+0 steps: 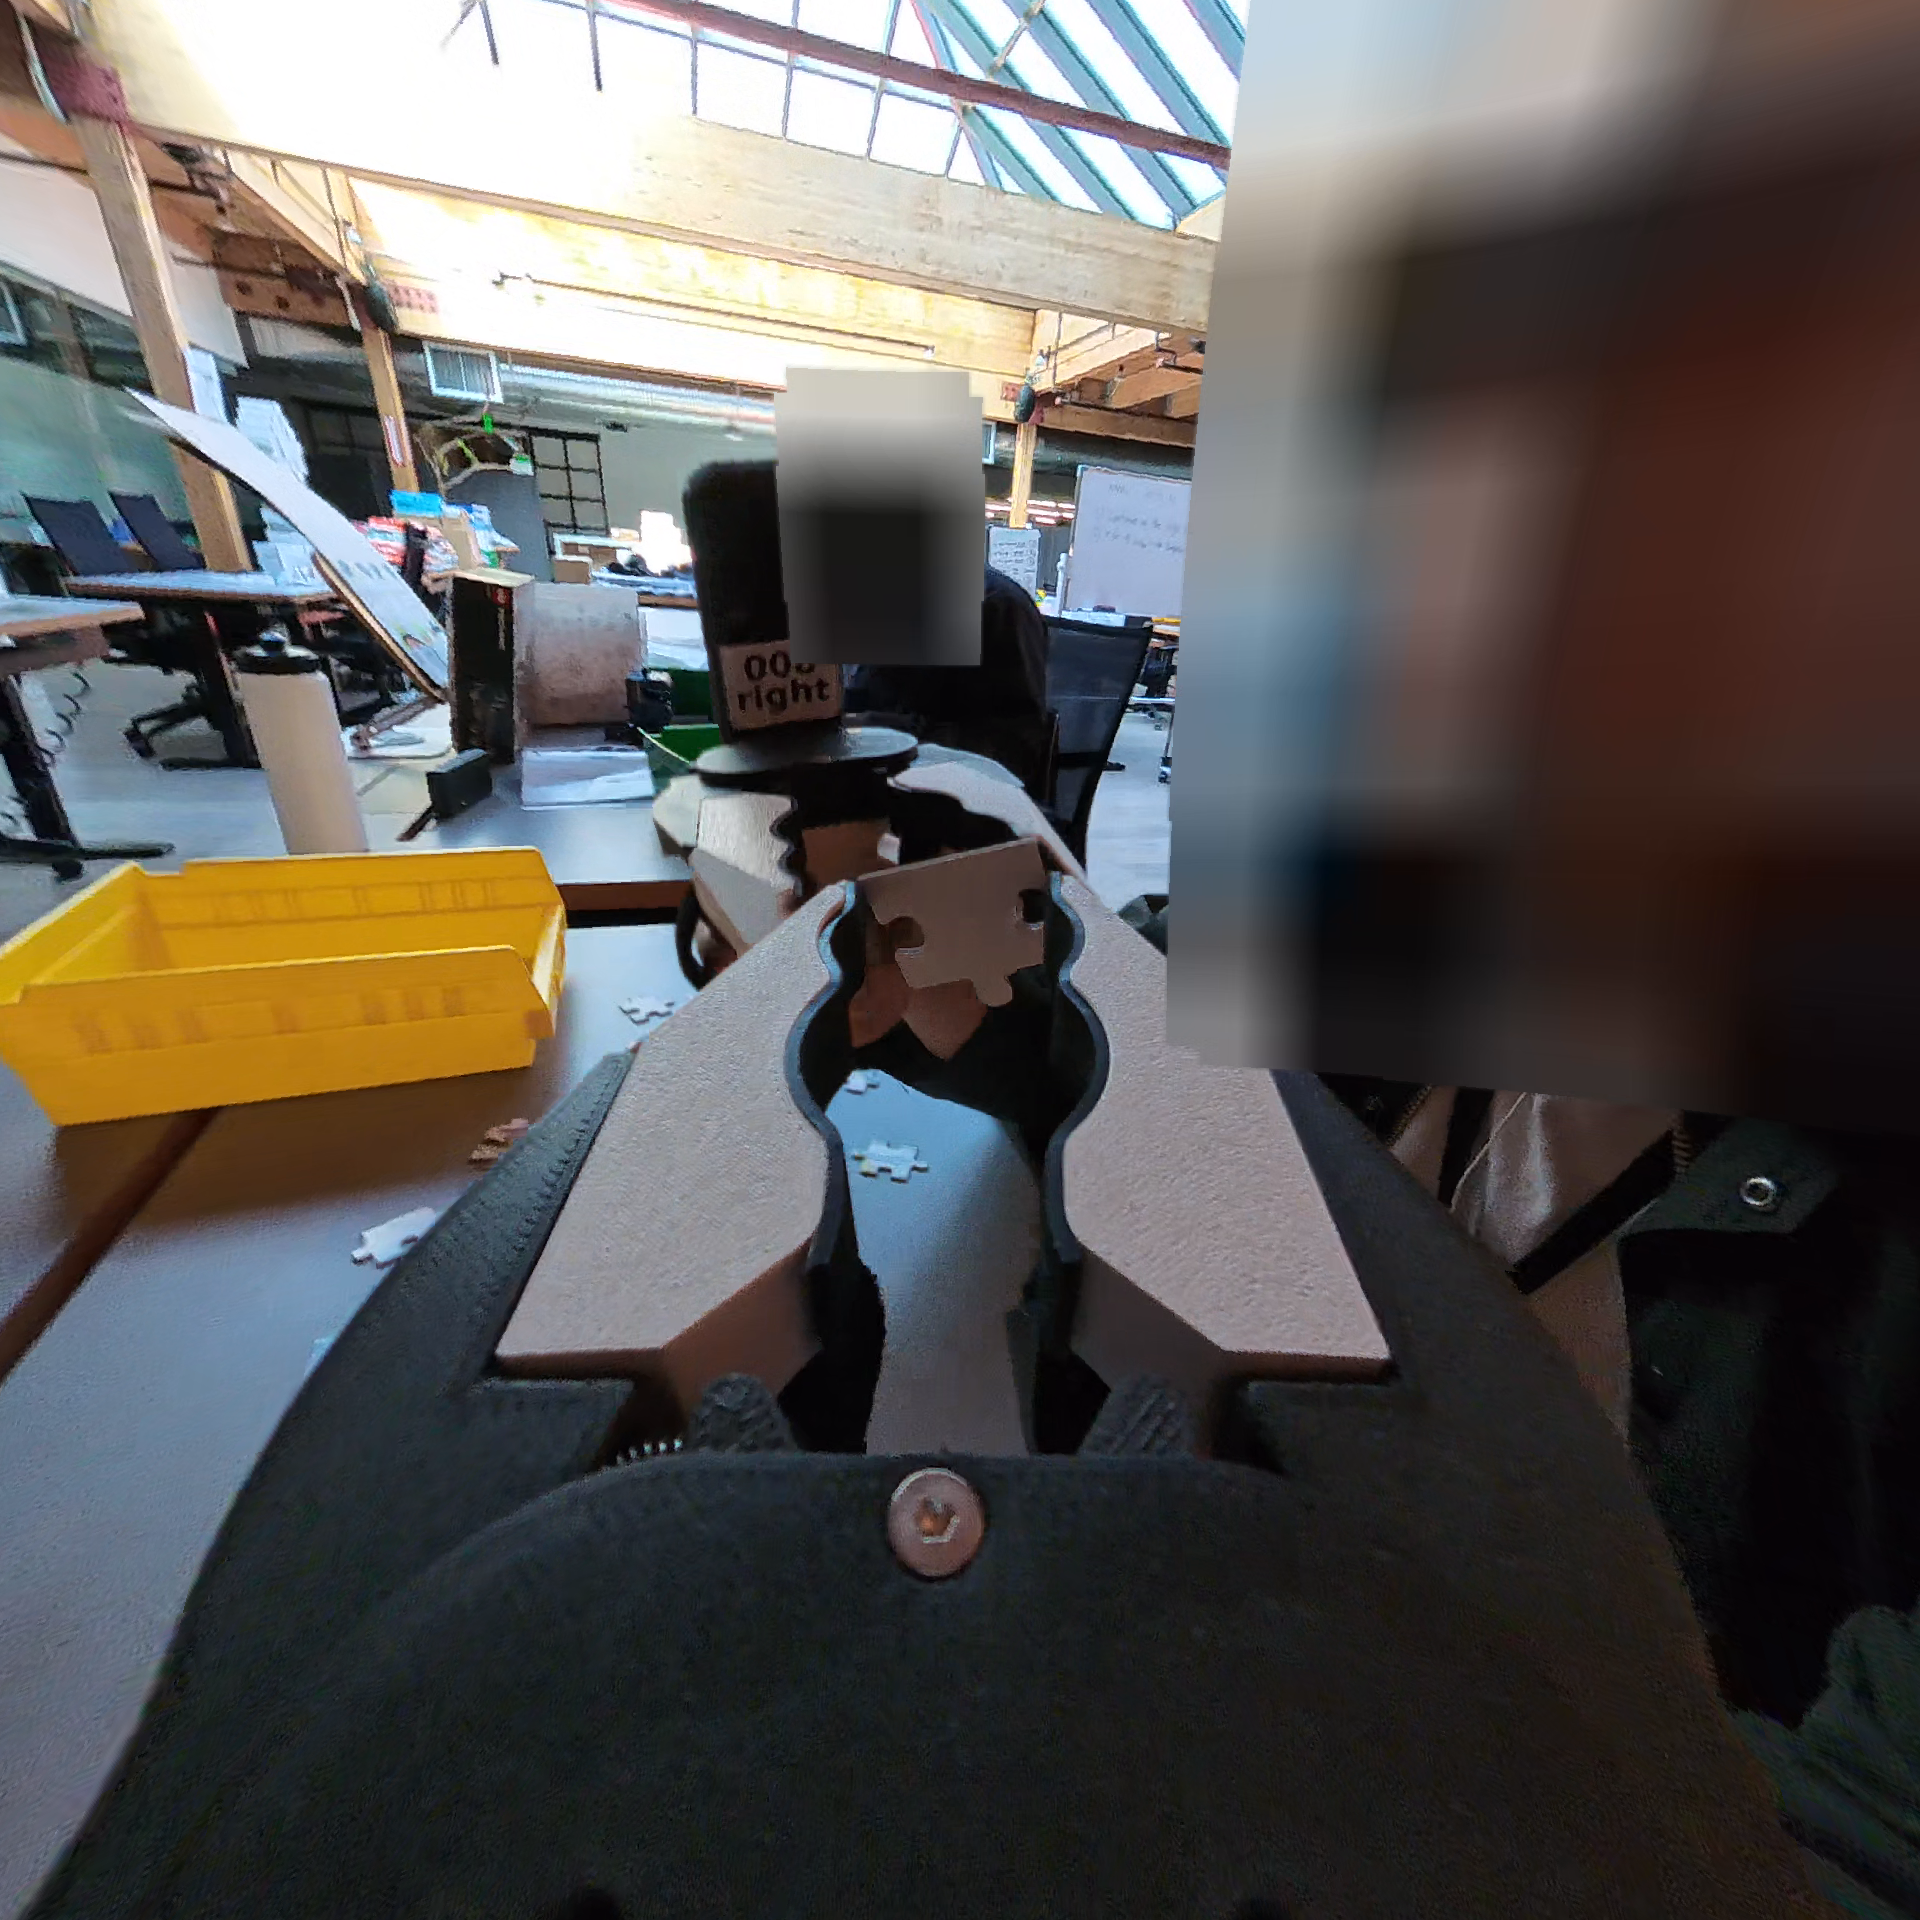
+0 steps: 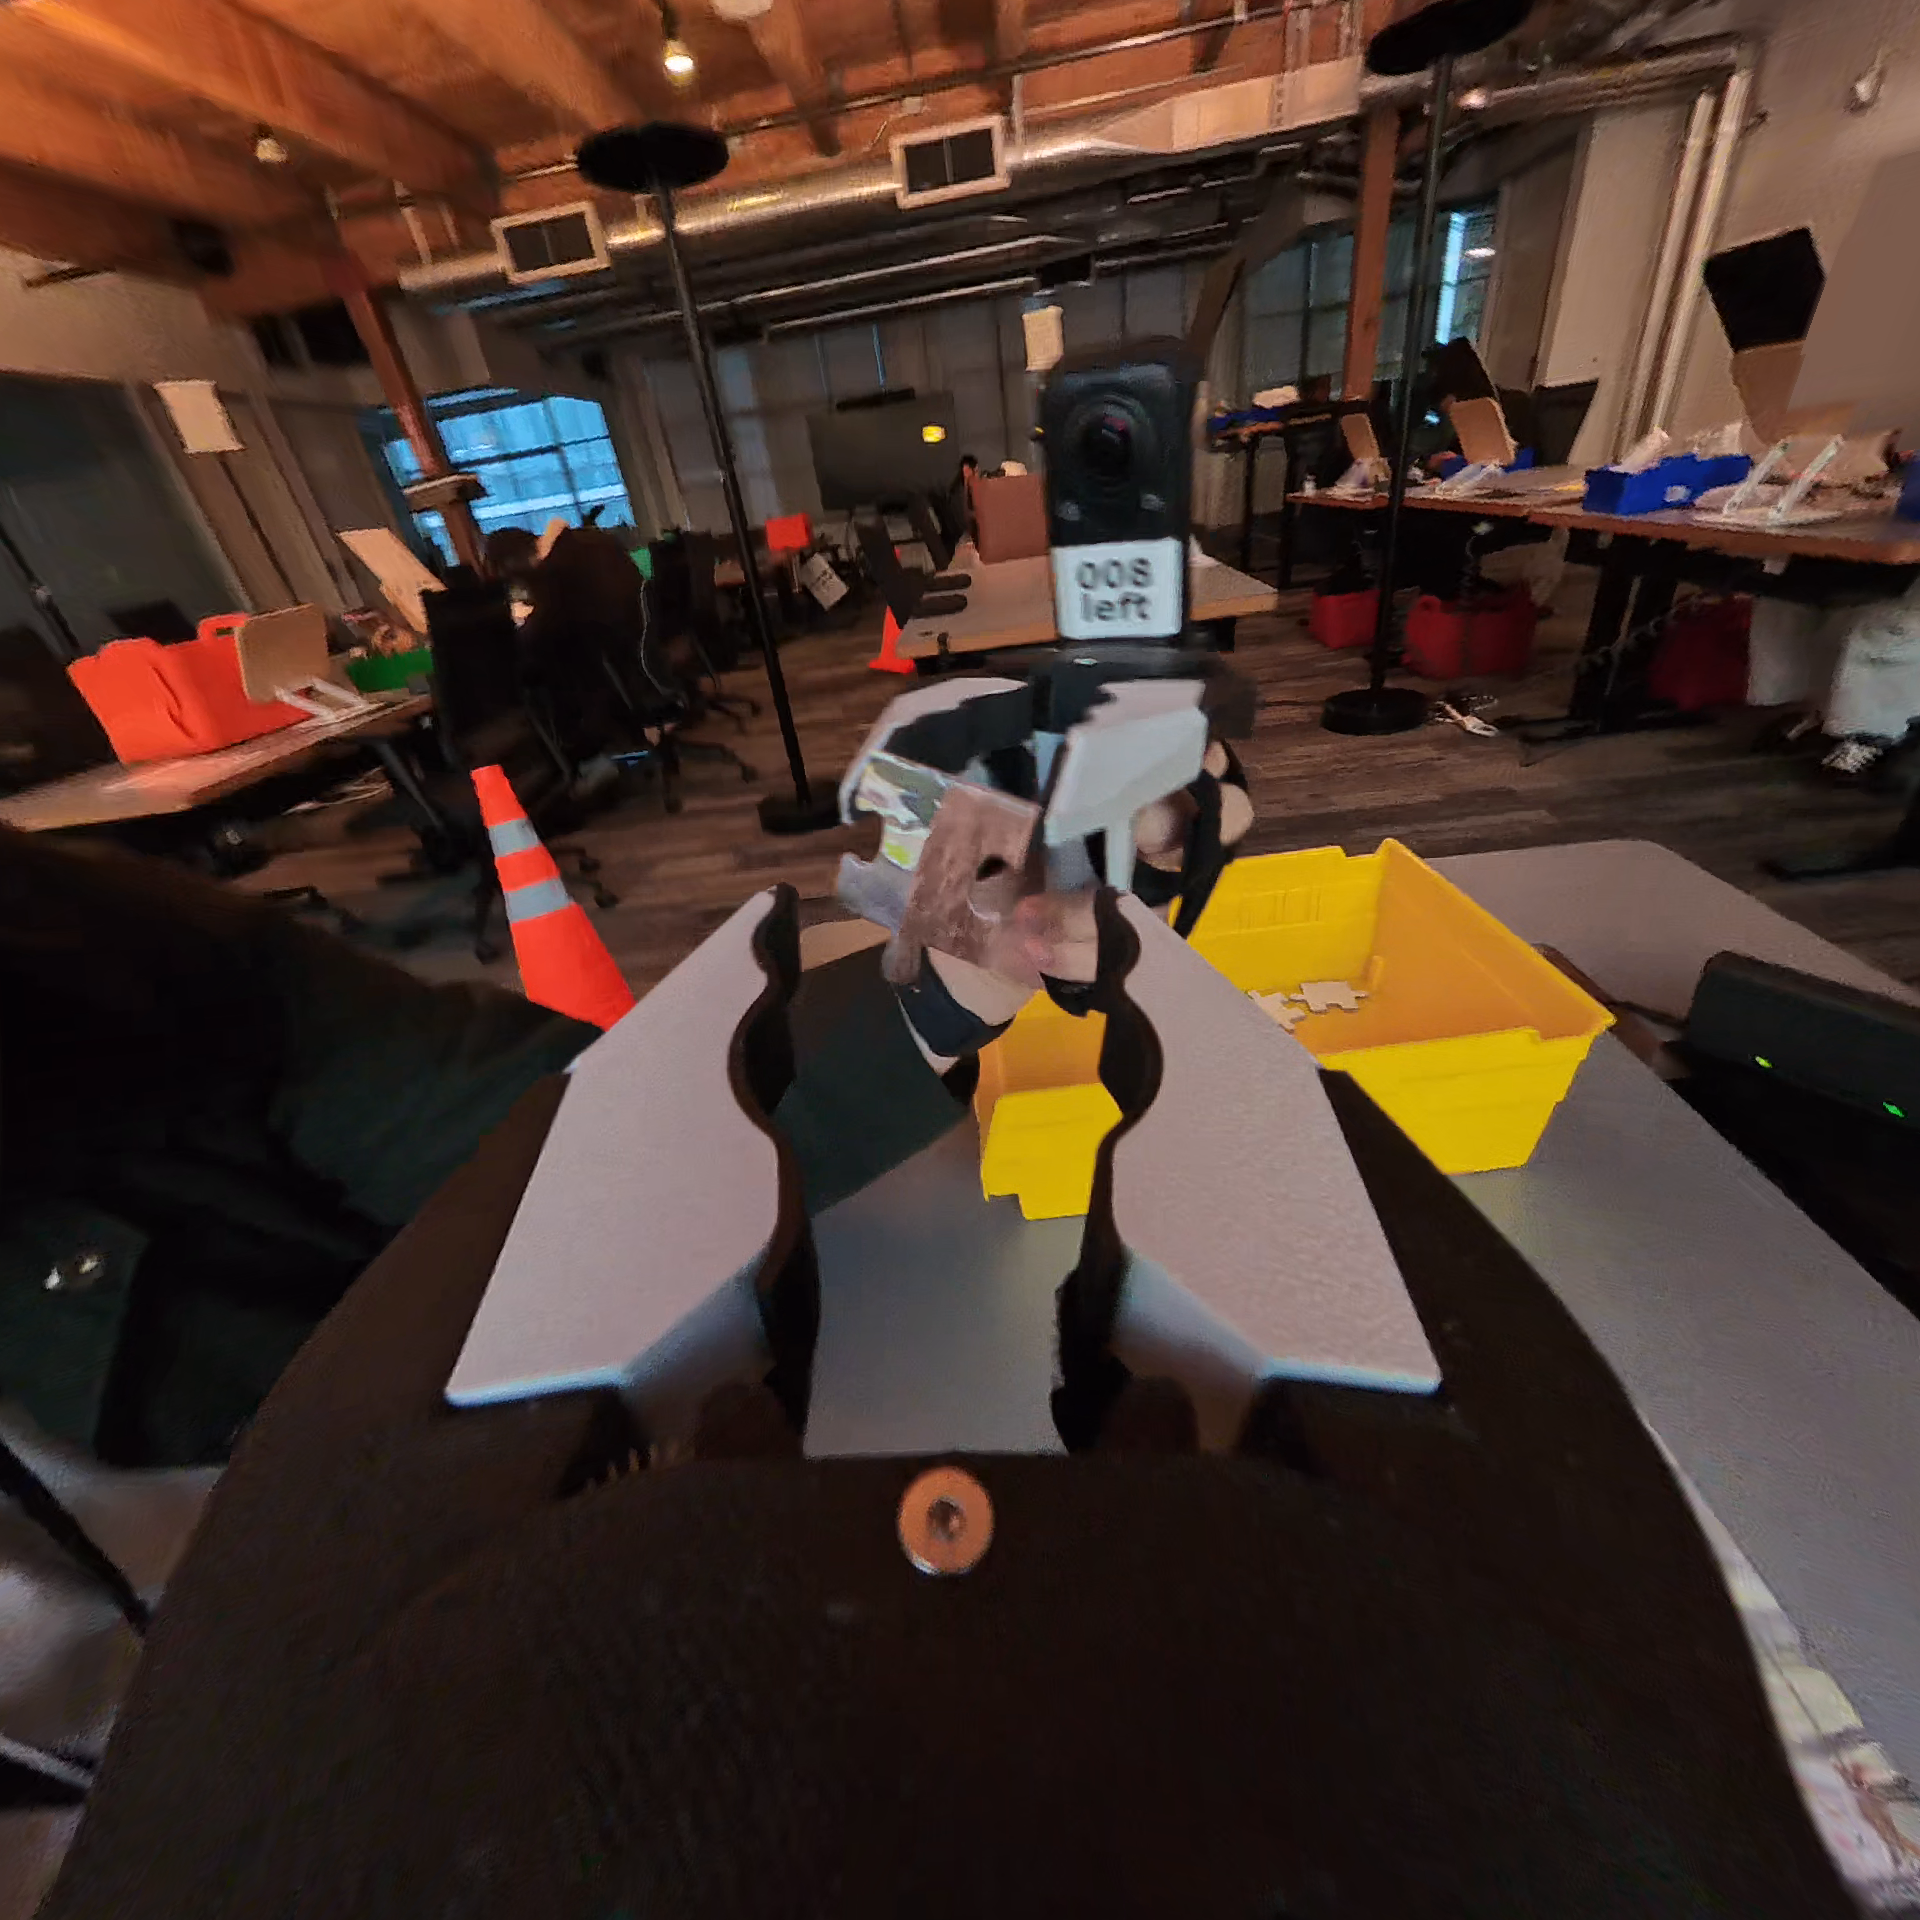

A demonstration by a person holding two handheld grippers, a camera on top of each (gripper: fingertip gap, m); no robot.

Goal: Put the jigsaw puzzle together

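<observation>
Both grippers are held up above the grey table (image 1: 156,1403), facing each other tip to tip. My left gripper (image 1: 951,899) is shut on a pale grey puzzle piece (image 1: 961,920) that spans its tips, back side to the camera. A brownish second piece (image 1: 935,1013) shows just below and behind it. In the right wrist view my right gripper (image 2: 945,909) holds a grey-brown piece (image 2: 966,894) at its tips. The left gripper (image 2: 997,769) is behind it with a colourful printed piece (image 2: 894,816). The two pieces overlap. The right gripper also shows in the left wrist view (image 1: 842,831).
A yellow bin (image 1: 281,987) stands on the table to the left and holds a few loose pieces (image 2: 1320,997). More pieces (image 1: 888,1158) lie on the table below the grippers. A white bottle (image 1: 301,748), a black device (image 2: 1808,1029) and an orange cone (image 2: 540,904) are nearby. Left and right tips are no more than a few centimetres apart.
</observation>
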